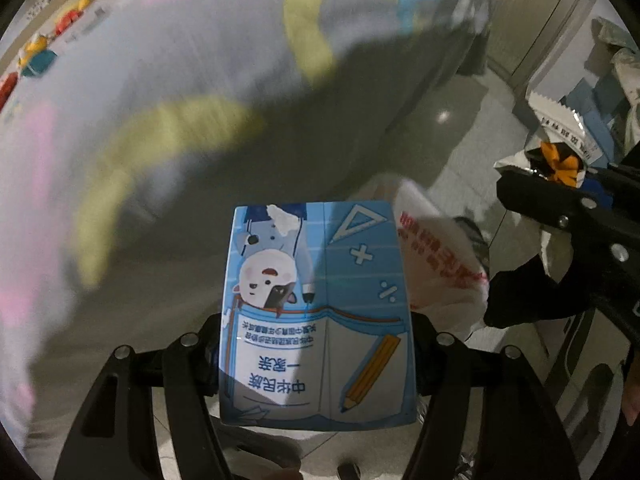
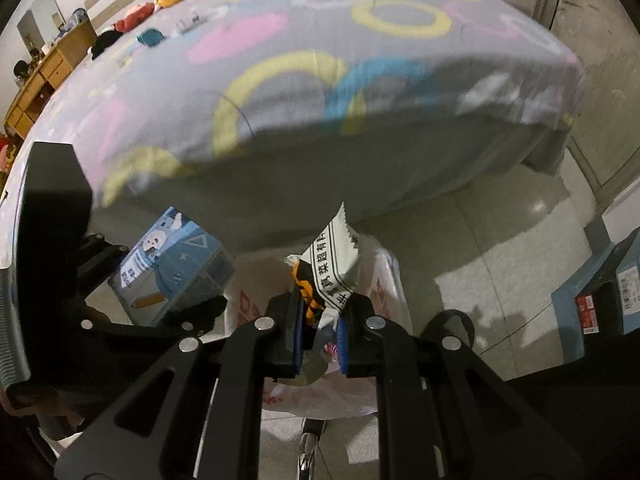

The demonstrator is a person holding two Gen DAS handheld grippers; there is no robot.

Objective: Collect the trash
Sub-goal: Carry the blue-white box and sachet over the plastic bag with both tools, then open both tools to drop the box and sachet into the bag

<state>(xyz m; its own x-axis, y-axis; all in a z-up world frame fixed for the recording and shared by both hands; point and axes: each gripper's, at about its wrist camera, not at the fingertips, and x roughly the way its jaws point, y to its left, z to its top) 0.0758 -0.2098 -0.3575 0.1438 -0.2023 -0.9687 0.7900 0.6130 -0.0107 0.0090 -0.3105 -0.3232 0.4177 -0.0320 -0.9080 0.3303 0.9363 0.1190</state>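
Both claws point steeply down over the floor beside the bed, and we carry trash in each. Our left claw is clamped across the width of a blue carton, a pad on each side face, the carton's long axis running straight out ahead of the claw, printed face toward the camera. Our right claw is nearly closed, pinching a crumpled white snack wrapper with an orange-and-black scrap bunched in; the wrapper stands up and forward out of the pads. The relation that matters: the white plastic bag with red print lies directly beneath and just ahead of the right claw, its mouth seeming to open right under the wrapper. From the left claw the same bag sits ahead and off to the right, partly hidden behind the carton. So we judge the right hand nearer, already over the opening; the wrapper should only need releasing. The carton needs a shift rightward first, and with the right claw crowding that side we would let the wrapper go and clear out before bringing the carton over. How far the bag mouth gapes we cannot tell. A blue box stands well off to the right.
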